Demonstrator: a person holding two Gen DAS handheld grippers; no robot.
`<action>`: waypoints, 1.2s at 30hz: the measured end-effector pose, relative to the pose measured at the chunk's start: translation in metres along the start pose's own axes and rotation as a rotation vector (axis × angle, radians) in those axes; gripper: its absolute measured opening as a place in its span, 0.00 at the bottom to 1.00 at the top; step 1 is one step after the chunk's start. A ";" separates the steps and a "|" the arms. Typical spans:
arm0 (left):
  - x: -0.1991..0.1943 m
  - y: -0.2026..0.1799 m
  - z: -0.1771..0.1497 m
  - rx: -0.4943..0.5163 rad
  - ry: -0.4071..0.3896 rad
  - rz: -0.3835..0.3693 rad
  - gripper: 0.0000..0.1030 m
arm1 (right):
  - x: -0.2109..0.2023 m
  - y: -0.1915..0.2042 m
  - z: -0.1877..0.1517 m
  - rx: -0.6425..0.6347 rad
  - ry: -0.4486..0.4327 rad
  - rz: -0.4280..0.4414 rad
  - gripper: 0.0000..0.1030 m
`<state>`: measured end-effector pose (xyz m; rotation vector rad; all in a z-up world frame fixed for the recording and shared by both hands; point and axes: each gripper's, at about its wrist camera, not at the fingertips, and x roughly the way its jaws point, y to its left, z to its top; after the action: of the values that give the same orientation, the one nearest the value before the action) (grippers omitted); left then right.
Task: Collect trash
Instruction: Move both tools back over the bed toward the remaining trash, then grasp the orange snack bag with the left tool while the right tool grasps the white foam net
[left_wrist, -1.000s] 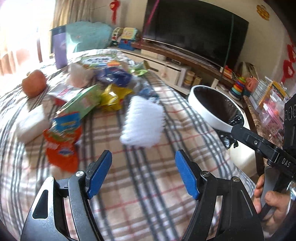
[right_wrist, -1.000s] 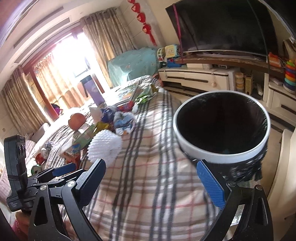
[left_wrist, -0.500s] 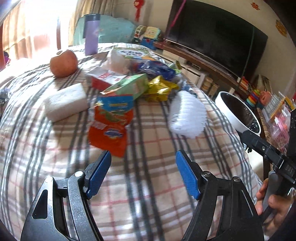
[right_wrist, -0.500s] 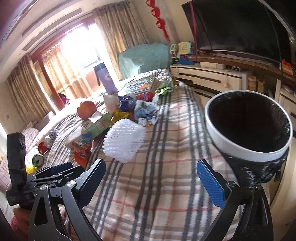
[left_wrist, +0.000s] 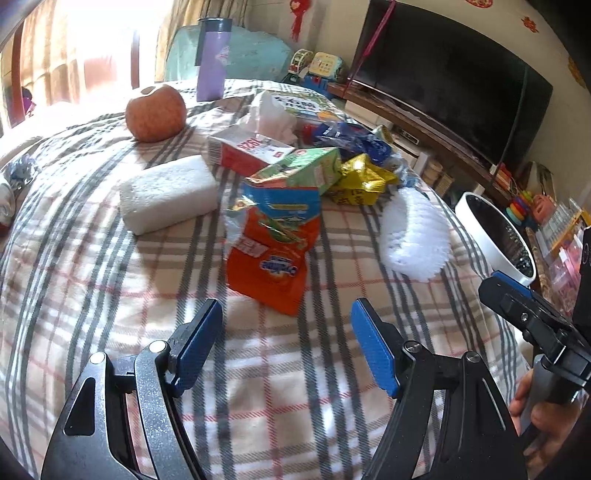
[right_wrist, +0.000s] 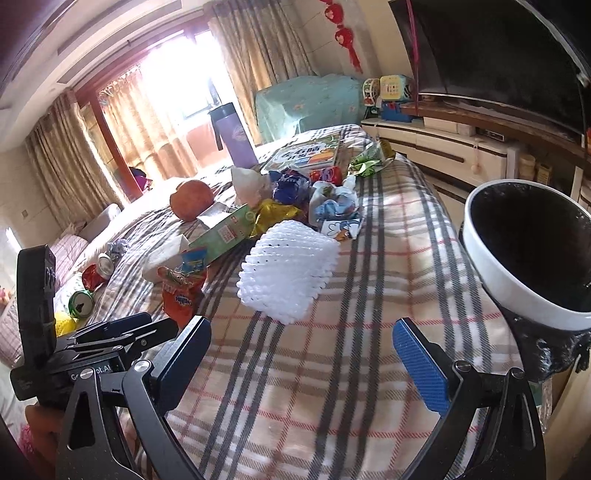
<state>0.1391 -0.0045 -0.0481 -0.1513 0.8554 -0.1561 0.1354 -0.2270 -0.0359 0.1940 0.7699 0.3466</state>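
An orange snack bag (left_wrist: 271, 254) lies on the plaid blanket just ahead of my open, empty left gripper (left_wrist: 286, 336). Behind it are a green carton (left_wrist: 306, 171), a yellow wrapper (left_wrist: 360, 181), a blue wrapper (left_wrist: 354, 138) and a red-and-white tissue box (left_wrist: 245, 149). A white foam fruit net (left_wrist: 413, 238) lies to the right; it also shows in the right wrist view (right_wrist: 288, 267), ahead of my open, empty right gripper (right_wrist: 301, 349). The white bin with a black liner (right_wrist: 524, 254) stands at the blanket's right edge.
An apple (left_wrist: 155, 112), a white foam block (left_wrist: 168, 194) and a purple flask (left_wrist: 210, 59) sit on the blanket. Crushed cans (right_wrist: 88, 291) lie at the left. A TV (left_wrist: 450, 74) on a low cabinet (right_wrist: 443, 151) is beyond the bin.
My left gripper has swung left and drawn closer, so the orange snack bag now sits centred ahead of it. My right gripper has shifted left; the bin has slid towards the frame's right edge.
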 end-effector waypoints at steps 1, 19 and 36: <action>0.001 0.003 0.002 -0.006 0.002 0.001 0.72 | 0.003 0.000 0.001 0.002 0.002 -0.001 0.97; 0.027 0.020 0.029 -0.091 0.044 -0.042 0.72 | 0.048 0.006 0.023 0.043 0.053 0.002 0.97; 0.024 -0.013 0.026 0.018 0.038 -0.098 0.16 | 0.024 -0.004 0.016 0.042 0.024 0.045 0.17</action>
<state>0.1730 -0.0205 -0.0467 -0.1739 0.8849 -0.2591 0.1642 -0.2226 -0.0412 0.2469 0.7976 0.3757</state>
